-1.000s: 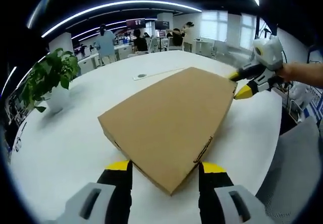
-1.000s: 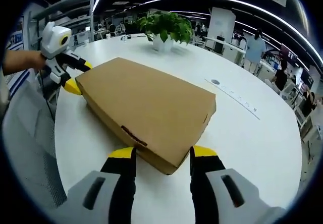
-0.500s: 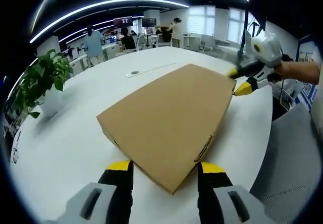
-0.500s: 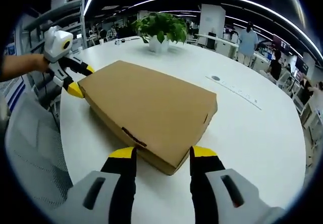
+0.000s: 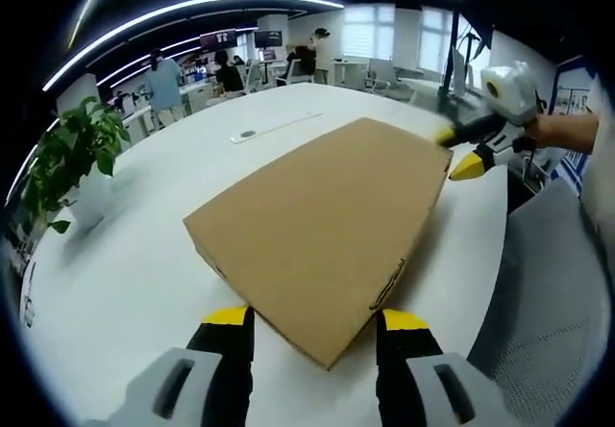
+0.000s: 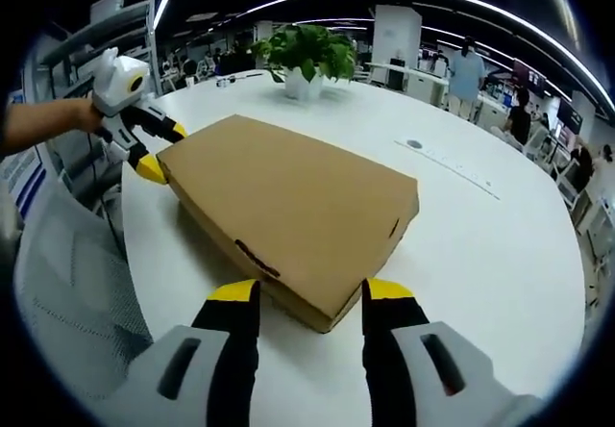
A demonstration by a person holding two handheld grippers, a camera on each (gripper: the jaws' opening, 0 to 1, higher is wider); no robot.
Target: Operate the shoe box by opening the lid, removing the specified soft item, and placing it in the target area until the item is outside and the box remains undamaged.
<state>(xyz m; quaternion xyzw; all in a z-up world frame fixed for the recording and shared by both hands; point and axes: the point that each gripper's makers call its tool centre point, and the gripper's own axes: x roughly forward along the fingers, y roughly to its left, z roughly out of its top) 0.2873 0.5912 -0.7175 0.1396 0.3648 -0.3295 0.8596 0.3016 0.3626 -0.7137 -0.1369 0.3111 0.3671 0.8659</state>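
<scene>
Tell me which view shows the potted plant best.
The right gripper view: the potted plant stands beyond the cardboard box, near the middle, with its leaves and white pot in plain sight. In the left gripper view the plant sits at the left edge, stretched by the lens, its pot washed out.

The left gripper (image 5: 314, 326) and right gripper (image 6: 306, 297) are each showing 2 black jaws with yellow tips, sitting on grey bodies with dark slots.
</scene>
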